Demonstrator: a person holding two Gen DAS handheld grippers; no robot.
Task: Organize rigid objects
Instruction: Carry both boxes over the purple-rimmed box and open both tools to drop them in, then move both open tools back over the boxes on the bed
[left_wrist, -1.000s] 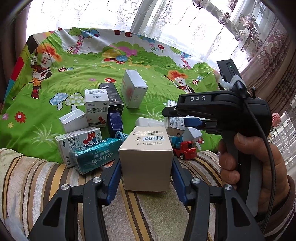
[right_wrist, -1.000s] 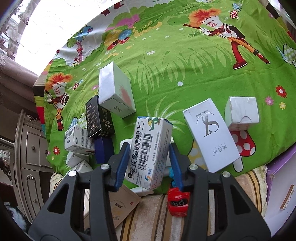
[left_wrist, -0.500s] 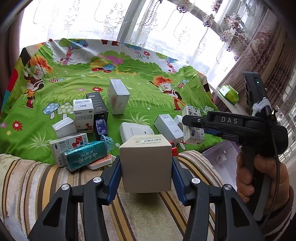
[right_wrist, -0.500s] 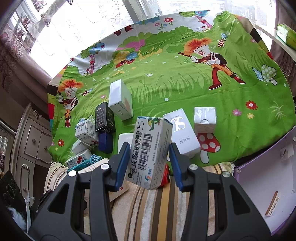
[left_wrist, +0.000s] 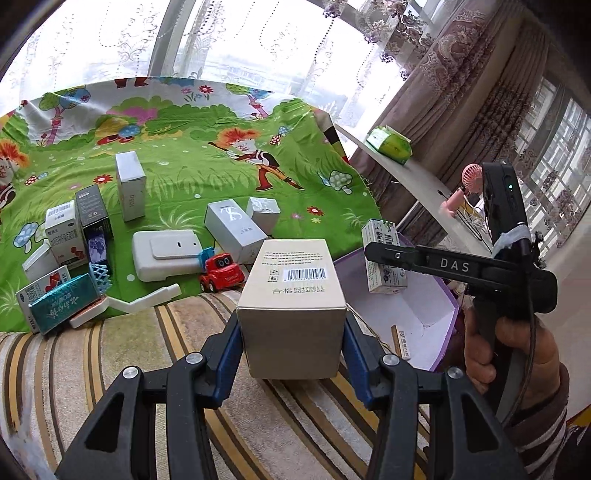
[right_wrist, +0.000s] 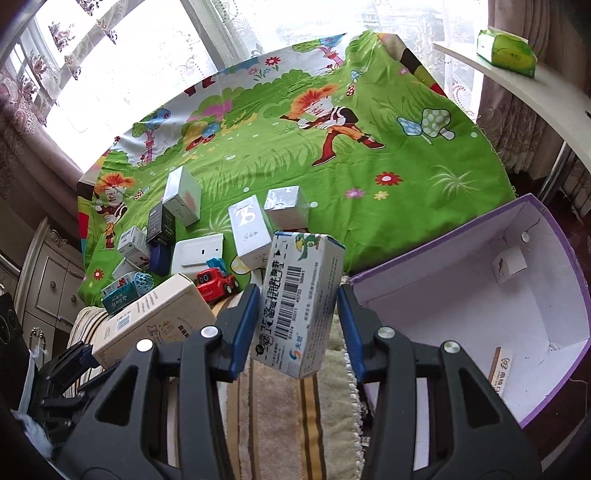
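On the far left, small cardboard boxes (left_wrist: 62, 236) and a red toy truck (left_wrist: 221, 271) sit on the green cartoon cloth (left_wrist: 184, 177). The left gripper (left_wrist: 291, 332) squeezes a plain tan cardboard box (left_wrist: 291, 306) above the striped blanket (left_wrist: 74, 369). The right gripper (right_wrist: 299, 314) squeezes a white medicine box with a barcode (right_wrist: 299, 302), just left of the open purple storage box (right_wrist: 461, 295) on the near right.

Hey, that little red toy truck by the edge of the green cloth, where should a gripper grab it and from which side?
Grip the red toy truck across its two flat body sides, above the wheels, coming down from above. It stands upright on its wheels, and the white flat case crowds one side, so the top looks like the clearest way in.
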